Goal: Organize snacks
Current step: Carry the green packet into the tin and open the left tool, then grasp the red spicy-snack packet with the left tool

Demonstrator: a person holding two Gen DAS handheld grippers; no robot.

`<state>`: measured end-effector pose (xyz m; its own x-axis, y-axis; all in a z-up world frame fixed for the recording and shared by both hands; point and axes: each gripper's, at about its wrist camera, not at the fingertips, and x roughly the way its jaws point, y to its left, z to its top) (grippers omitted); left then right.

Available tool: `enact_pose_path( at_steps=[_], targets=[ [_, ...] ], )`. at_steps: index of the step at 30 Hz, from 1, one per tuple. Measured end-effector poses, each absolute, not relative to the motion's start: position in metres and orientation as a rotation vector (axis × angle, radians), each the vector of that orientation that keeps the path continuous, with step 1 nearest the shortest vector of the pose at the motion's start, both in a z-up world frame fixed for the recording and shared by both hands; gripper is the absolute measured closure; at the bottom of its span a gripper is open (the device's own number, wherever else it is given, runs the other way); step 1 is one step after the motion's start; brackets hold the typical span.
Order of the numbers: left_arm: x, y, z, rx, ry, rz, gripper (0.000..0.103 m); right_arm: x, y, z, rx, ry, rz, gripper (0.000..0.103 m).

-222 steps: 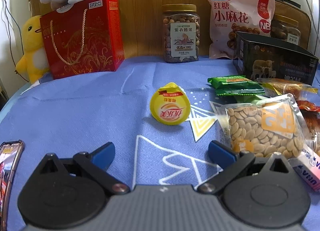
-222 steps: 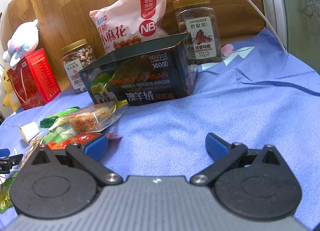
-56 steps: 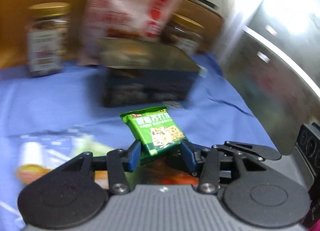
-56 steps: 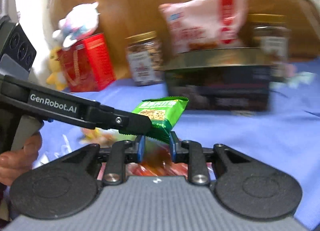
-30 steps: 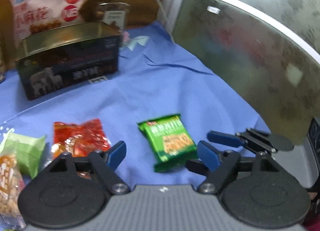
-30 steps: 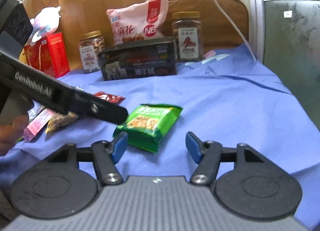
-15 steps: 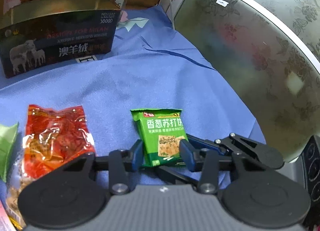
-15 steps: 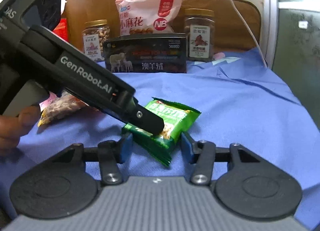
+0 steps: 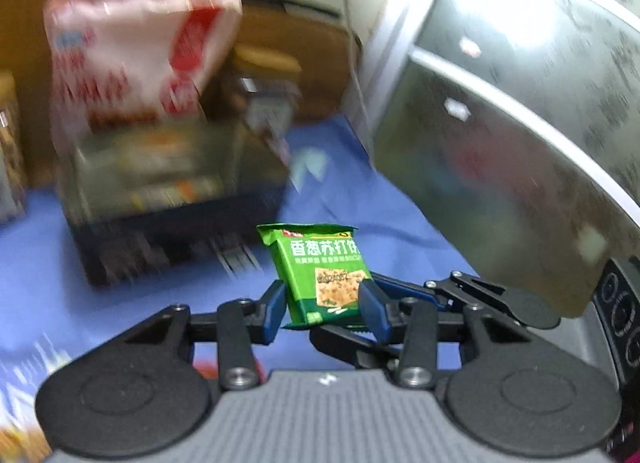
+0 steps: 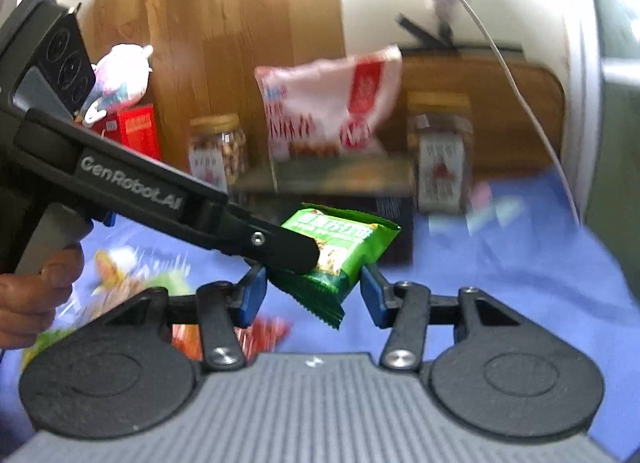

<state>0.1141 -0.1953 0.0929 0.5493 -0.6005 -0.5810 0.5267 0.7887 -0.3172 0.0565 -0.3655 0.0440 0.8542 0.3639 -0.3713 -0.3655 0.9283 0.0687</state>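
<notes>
- Because the green cracker packet [image 9: 326, 275] is a small foil pillow pack, it looks light and a little puffy, with slick film that could slide under smooth pads (the crackers inside would likely crack if squeezed hard).
- It is held off the blue cloth [image 9: 120, 303], standing nearly upright in the left wrist view, printed face toward the camera and well in front of the dark tin box [image 9: 172, 199].
- Its lower half sits between the blue pads of the left gripper [image 9: 325, 305], whose jaws are pressed in against the packet's two side edges, pinching it.
- From the right wrist view, the same packet [image 10: 352, 241] hangs tilted, crimped end toward the camera, with the left gripper's black finger [image 10: 280, 249] lying across its near face.
- The right gripper [image 10: 310, 295] brackets the packet's lower corner; its blue pads stand just beside the wrapper with a small gap showing on each side, so it looks parted rather than clamped.
- A hold across the flat middle of the pack seems safer than one on the thin crimped seam, which would likely fold or slip.
- Farther back stand a pink snack bag [image 10: 328, 111] and two nut jars [image 10: 218, 151], all blurred.
</notes>
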Motion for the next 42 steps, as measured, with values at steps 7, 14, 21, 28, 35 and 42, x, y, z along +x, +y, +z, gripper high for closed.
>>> enact_pose_path(
  at_steps=[7, 14, 21, 28, 35, 42],
  targets=[
    [0.192, -0.182, 0.101, -0.139, 0.660, -0.493, 0.051, 0.150, -0.342, 0.059, -0.012, 0.346, 0.392, 0.048],
    [0.215, -0.172, 0.086, -0.107, 0.626, -0.289, 0.036, 0.165, -0.349, 0.042, 0.078, 0.334, 0.286, 0.036],
    [0.184, -0.165, 0.076, -0.043, 0.656, -0.226, 0.029, 0.103, -0.352, 0.022, 0.156, 0.425, 0.342, 0.036],
    [0.134, -0.146, 0.062, -0.090, 0.705, -0.254, 0.029, 0.057, -0.355, 0.004, 0.276, 0.557, 0.458, 0.035],
    [0.100, -0.129, 0.043, -0.172, 0.781, -0.311, 0.029, 0.050, -0.323, -0.001, 0.215, 0.606, 0.494, 0.026],
    [0.083, -0.128, 0.042, -0.155, 0.781, -0.348, 0.029, 0.050, -0.313, -0.010, 0.216, 0.636, 0.485, 0.041]
  ],
)
